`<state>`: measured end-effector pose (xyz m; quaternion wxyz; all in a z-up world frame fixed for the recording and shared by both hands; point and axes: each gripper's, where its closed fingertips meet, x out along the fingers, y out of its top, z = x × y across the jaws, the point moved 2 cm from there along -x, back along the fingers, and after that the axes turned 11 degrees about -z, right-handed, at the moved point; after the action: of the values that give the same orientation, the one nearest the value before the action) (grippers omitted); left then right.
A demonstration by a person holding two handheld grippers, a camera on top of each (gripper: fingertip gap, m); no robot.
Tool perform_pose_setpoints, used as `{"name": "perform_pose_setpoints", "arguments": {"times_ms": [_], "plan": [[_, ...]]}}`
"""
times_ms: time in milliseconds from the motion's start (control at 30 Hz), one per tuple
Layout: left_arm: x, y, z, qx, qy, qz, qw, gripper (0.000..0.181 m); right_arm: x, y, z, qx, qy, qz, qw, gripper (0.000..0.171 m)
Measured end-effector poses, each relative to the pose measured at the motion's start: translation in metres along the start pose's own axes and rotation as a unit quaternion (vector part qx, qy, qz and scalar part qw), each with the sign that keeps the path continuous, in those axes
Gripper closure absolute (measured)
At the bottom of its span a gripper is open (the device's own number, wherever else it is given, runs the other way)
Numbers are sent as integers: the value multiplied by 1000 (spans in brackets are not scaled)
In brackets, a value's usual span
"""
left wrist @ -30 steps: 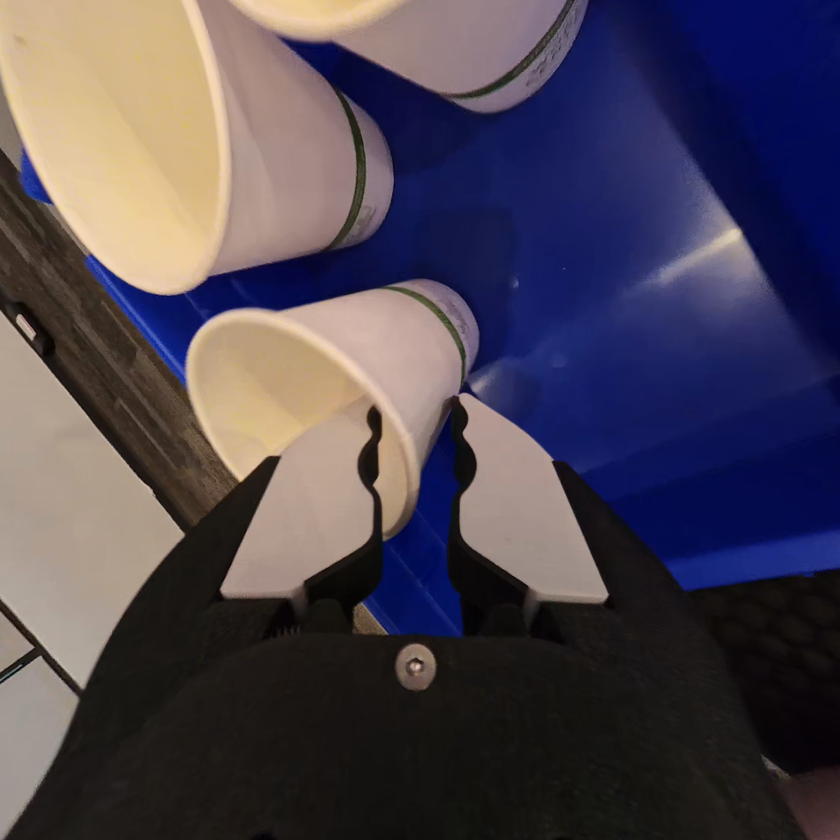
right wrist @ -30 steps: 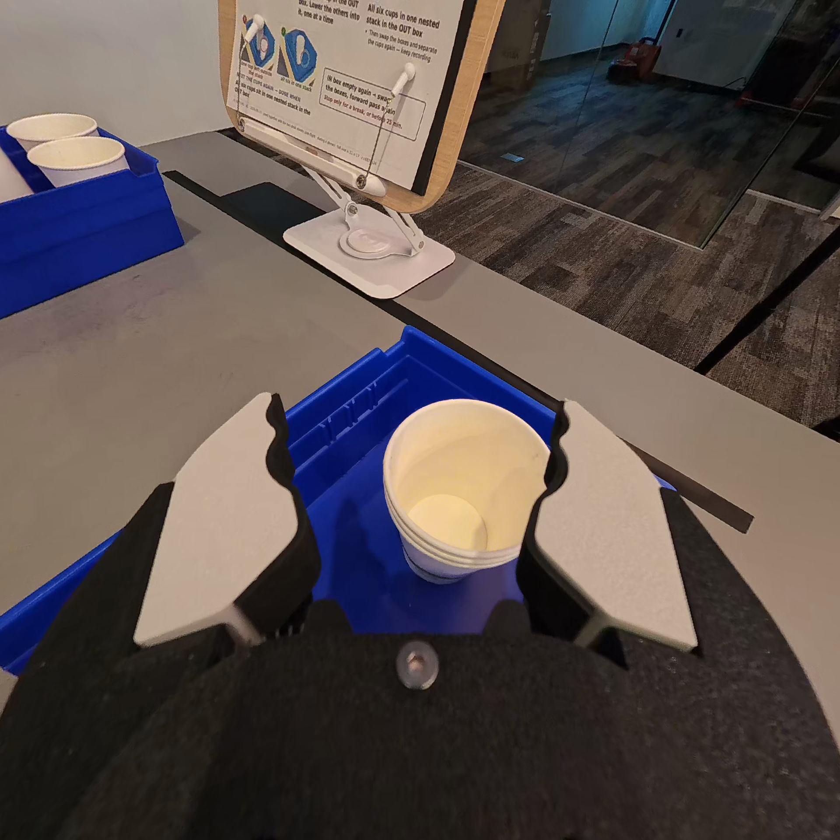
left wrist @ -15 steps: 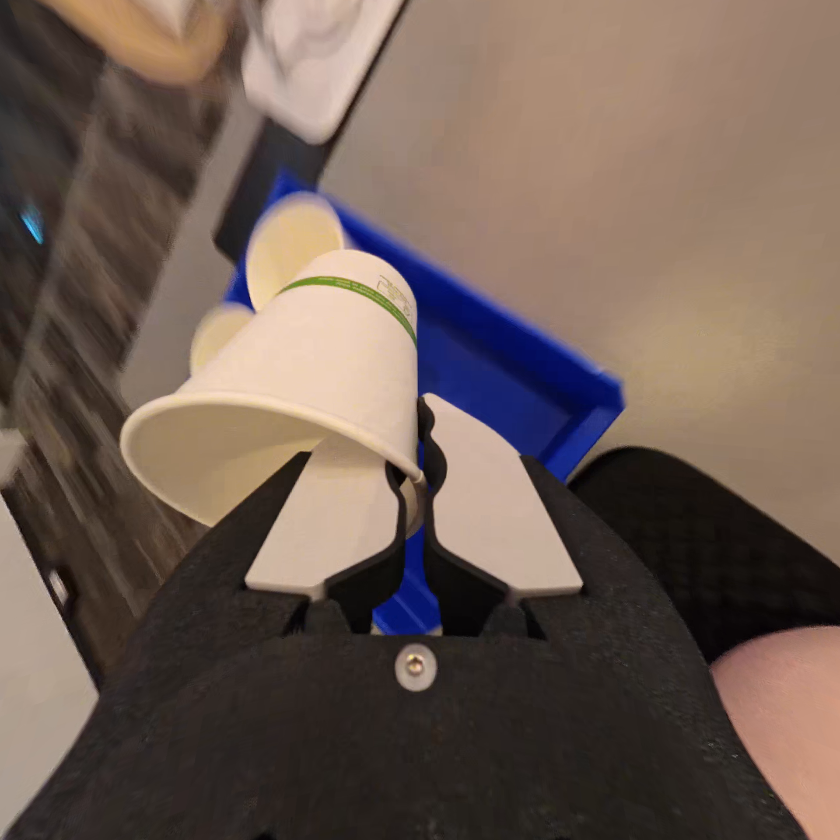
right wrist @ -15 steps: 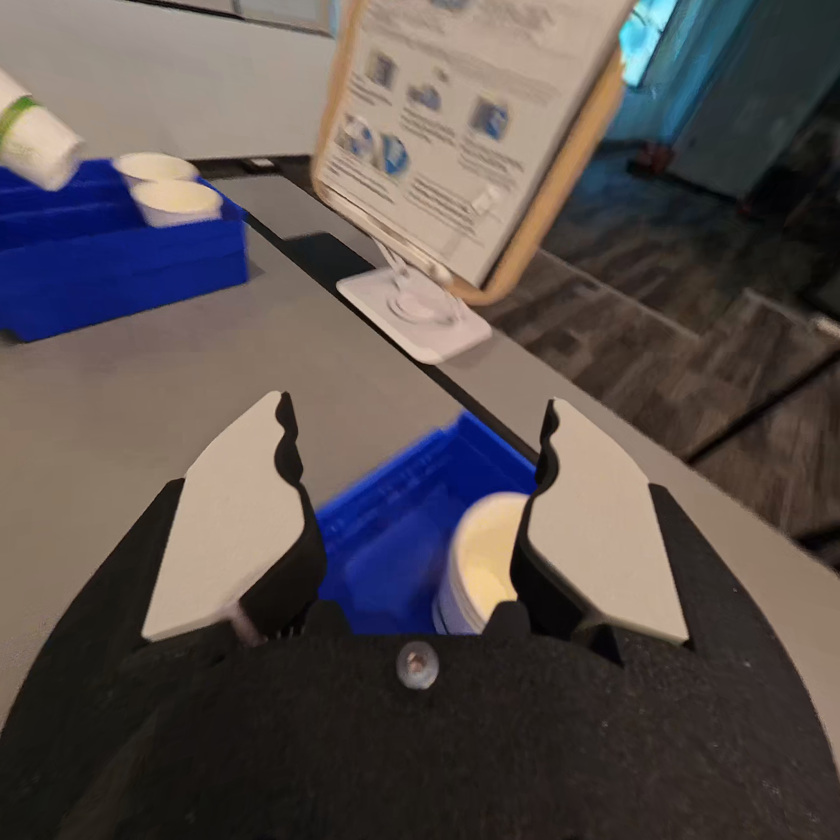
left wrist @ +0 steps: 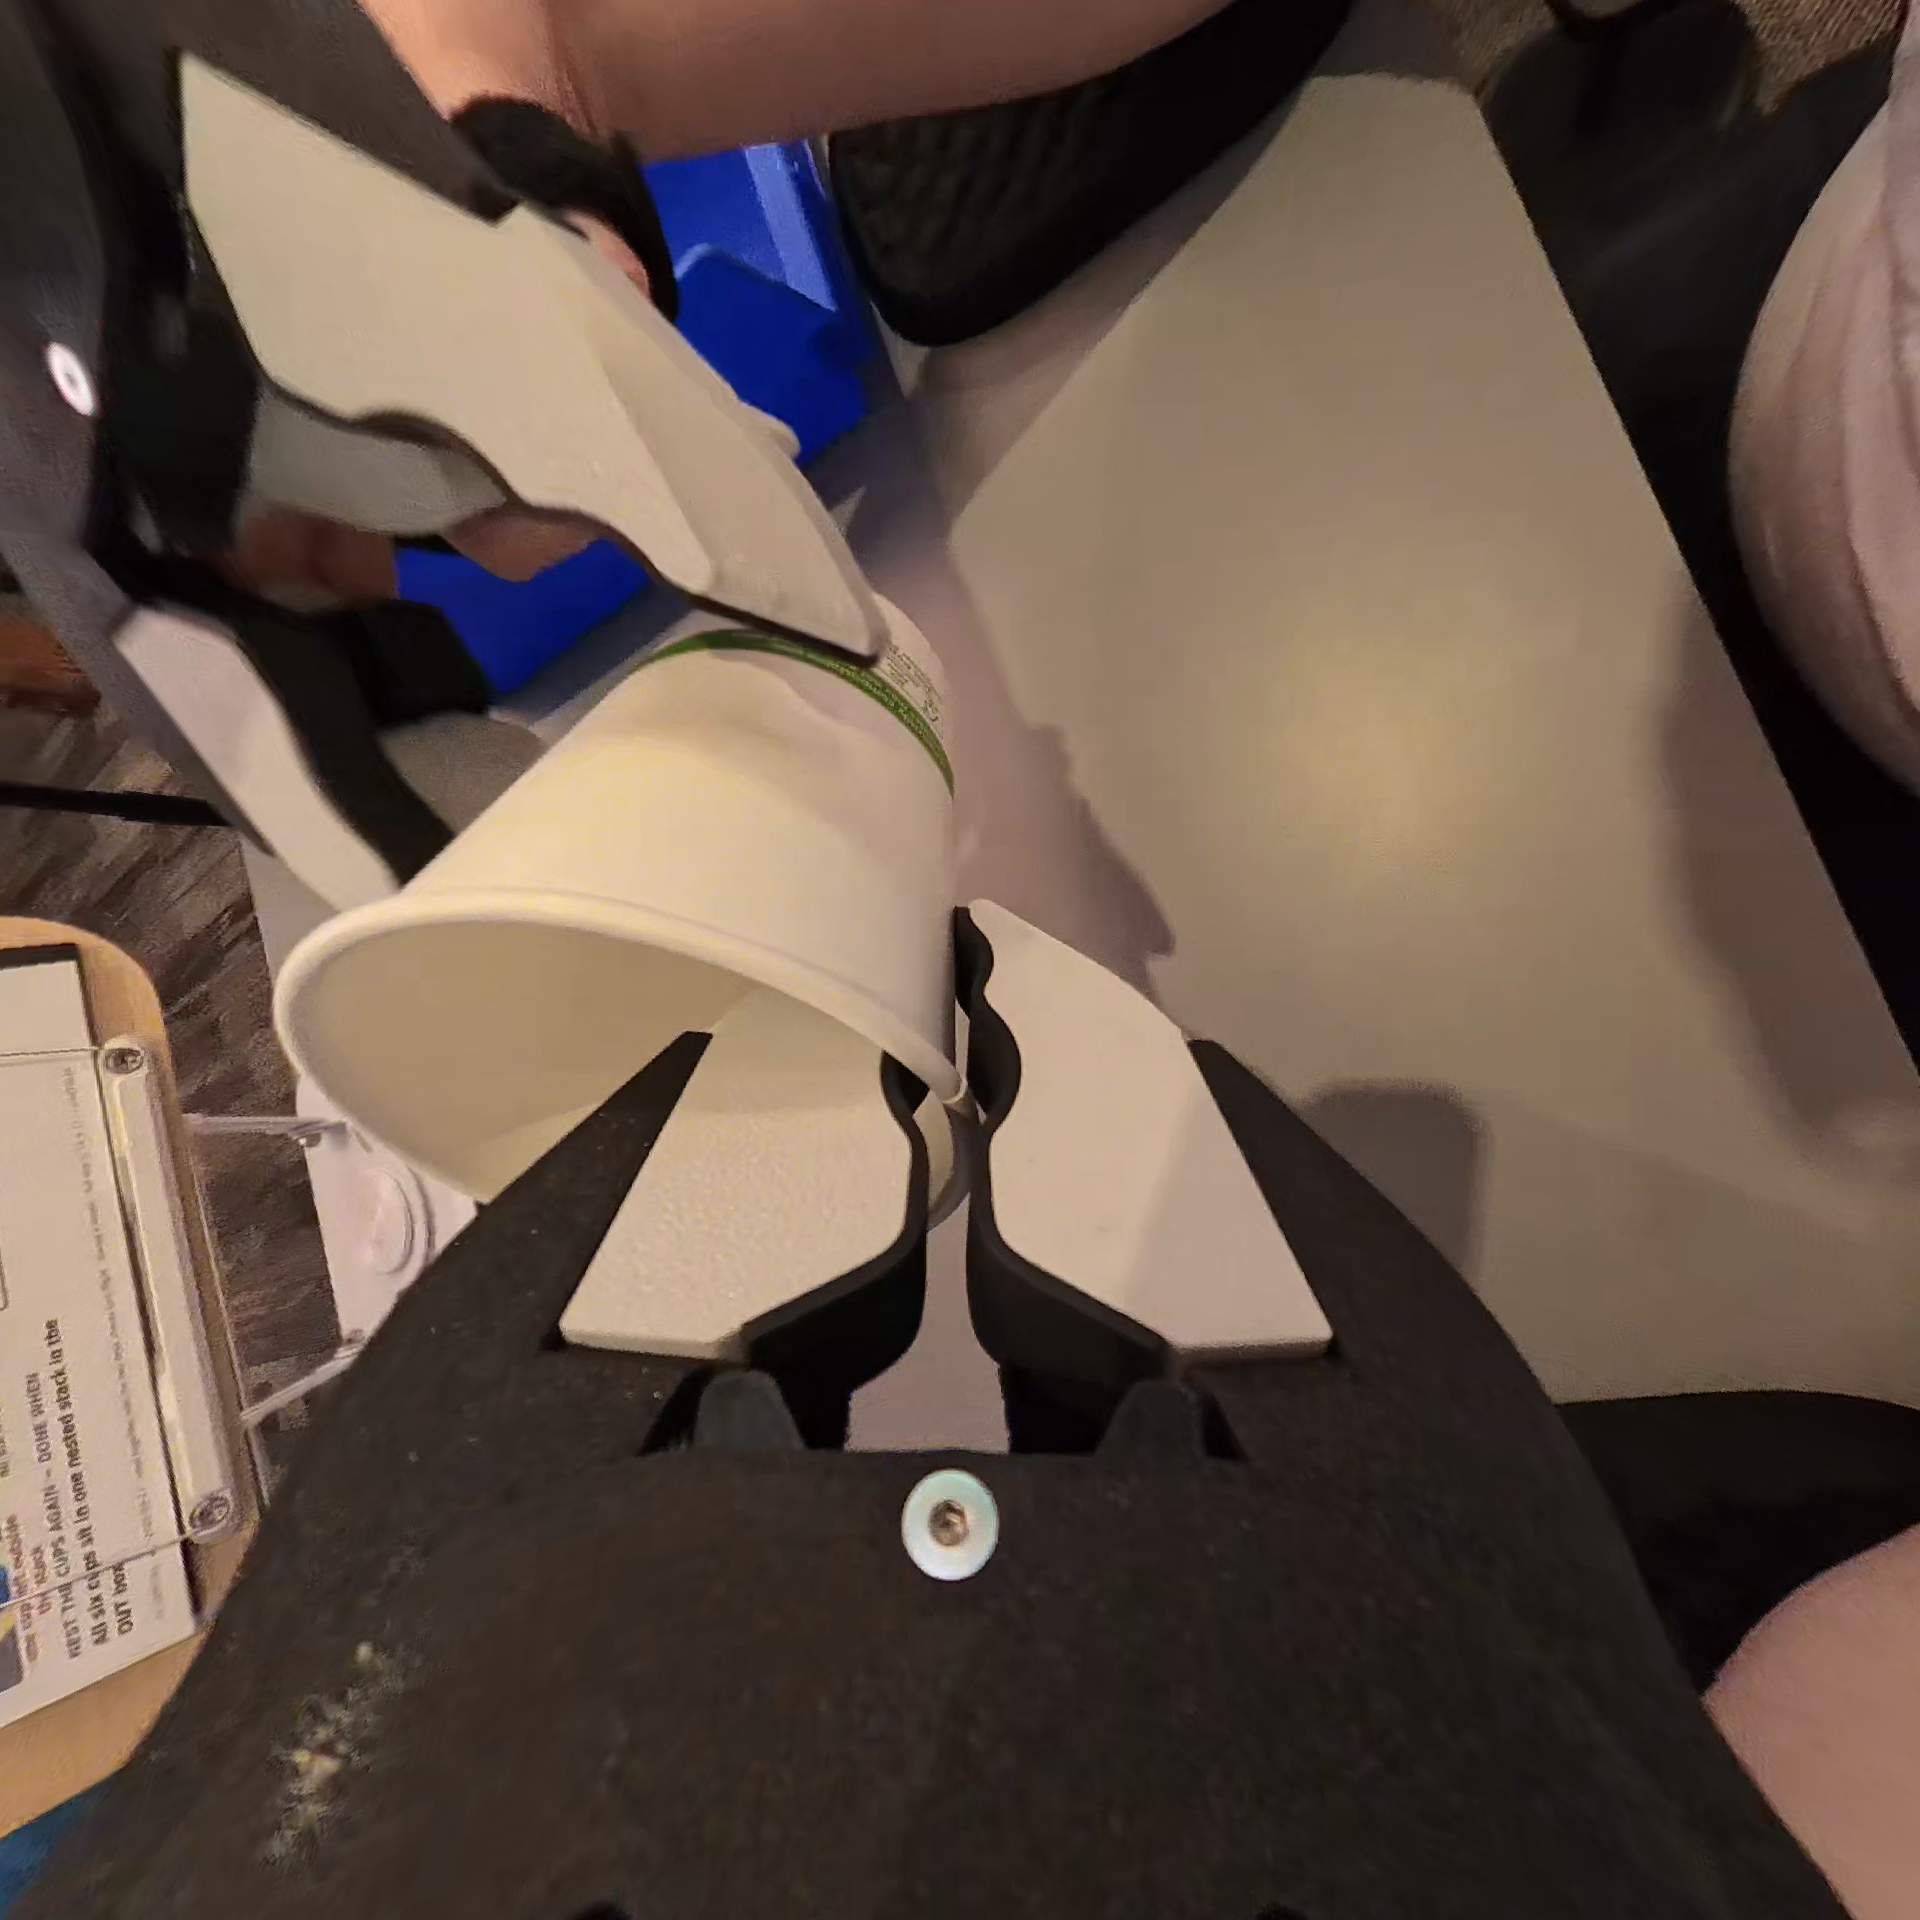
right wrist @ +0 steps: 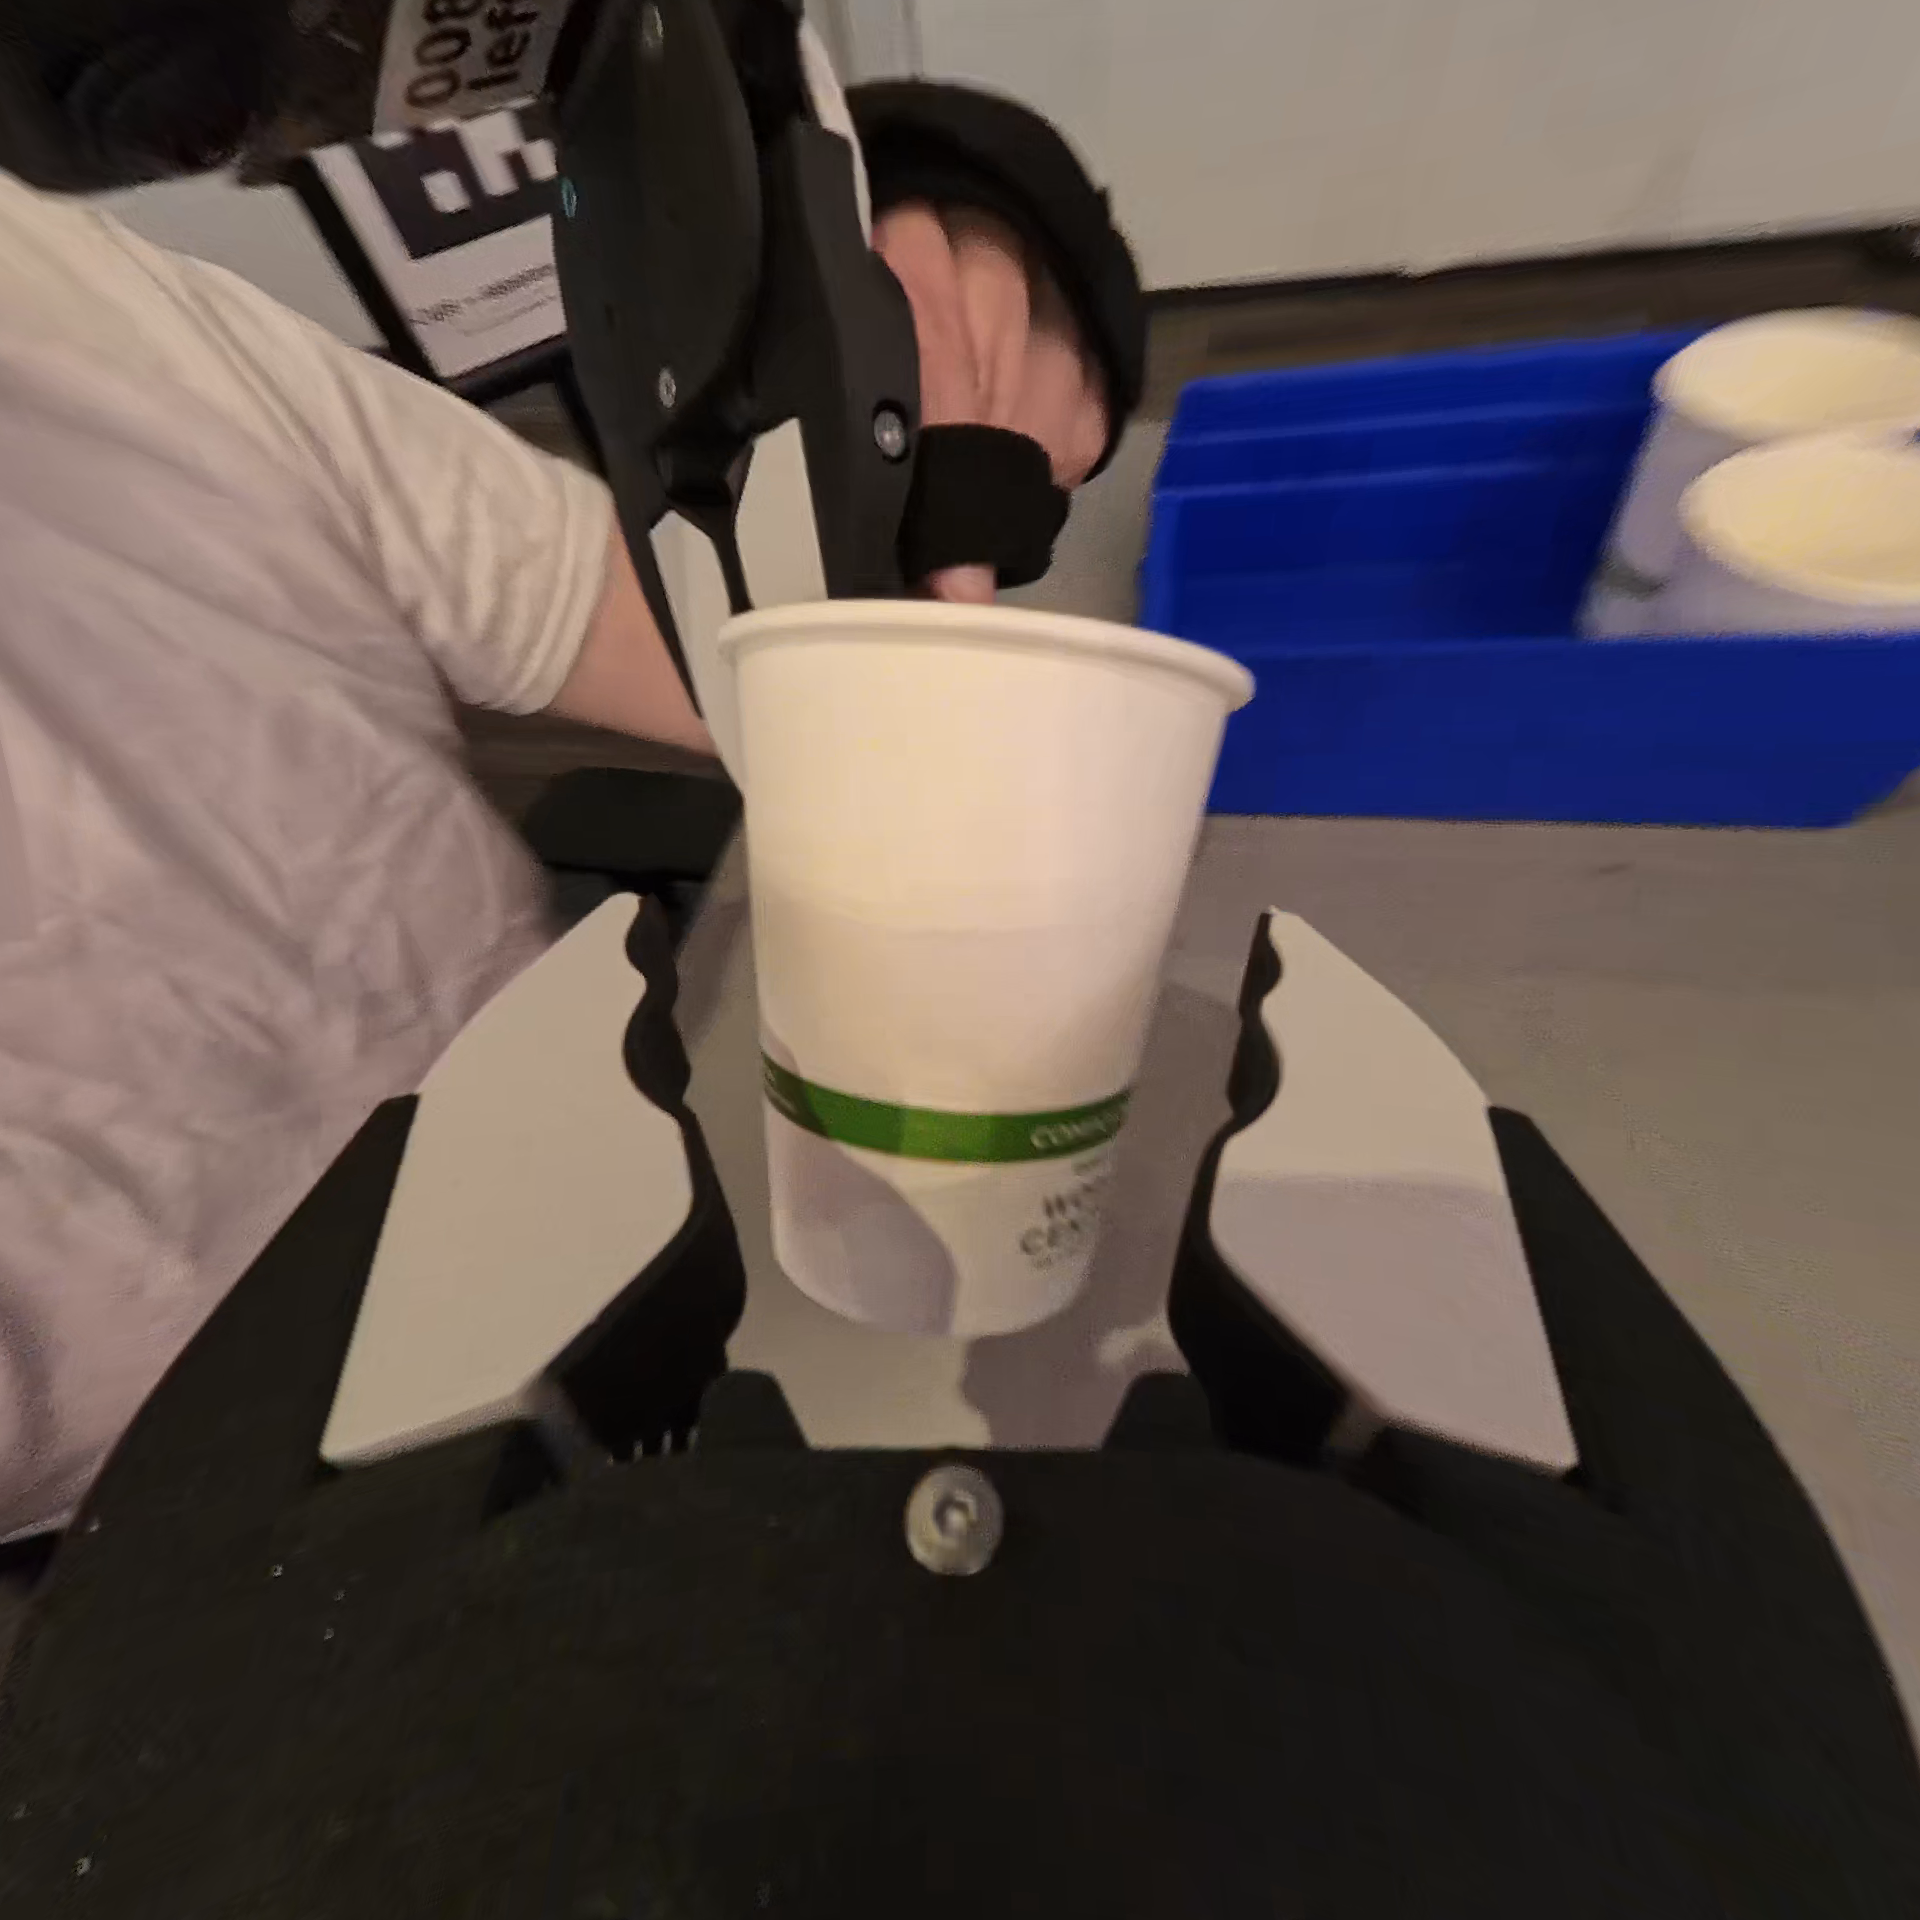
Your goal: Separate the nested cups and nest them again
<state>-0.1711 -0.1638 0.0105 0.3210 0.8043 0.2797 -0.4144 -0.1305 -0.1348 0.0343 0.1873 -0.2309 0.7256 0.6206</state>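
While one paper cup (right wrist: 966, 935) is pinched by its rim in the left gripper (left wrist: 951, 1049) above the table, the wide-open, empty right gripper (right wrist: 951, 1091) is placed around its base; two cups (right wrist: 1808, 488) are left in the far blue bin (right wrist: 1403, 665), so nesting seems unfinished.

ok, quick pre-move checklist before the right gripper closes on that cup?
1. Left gripper holds the cup by its rim: ok, one finger inside, one outside.
2. Right gripper open: ok, fingers spread either side of the cup's lower half.
3. Cup sits between the right fingers: ok, but slightly nearer the left finger.
4. Right fingers touching the cup yet: cannot tell, gaps look small and the picture is blurred.
5. Cup clear of the table: ok, its shadow falls below it.
6. Blue bin with two more cups out of the way: ok.
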Motion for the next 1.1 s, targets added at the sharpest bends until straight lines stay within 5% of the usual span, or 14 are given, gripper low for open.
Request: {"name": "perform_pose_setpoints", "arguments": {"times_ms": [100, 267, 533, 800, 1000, 1100], "plan": [[11, 1, 4, 8, -18, -10, 1000, 181, 16, -11, -6, 43, 69, -33, 996, 69], [20, 4, 9, 21, -35, -19, 999, 181, 25, -24, -2, 73, 78, -73, 992, 83], [21, 9, 13, 32, -40, -13, 999, 181, 29, -32, -9, 67, 118, -93, 986, 82], [1, 0, -22, -47, 51, 8, 998, 122, 17, -31, -4, 75, 110, -85, 987, 83], [-83, 0, -56, -134, 167, 180, 960, 121, -69, -29, 30, 89, -43, 0, 995, 83], [-115, -7, -61, -157, 205, 244, 935, 132, -173, -37, 71, 108, -294, 122, 942, 82]]}}
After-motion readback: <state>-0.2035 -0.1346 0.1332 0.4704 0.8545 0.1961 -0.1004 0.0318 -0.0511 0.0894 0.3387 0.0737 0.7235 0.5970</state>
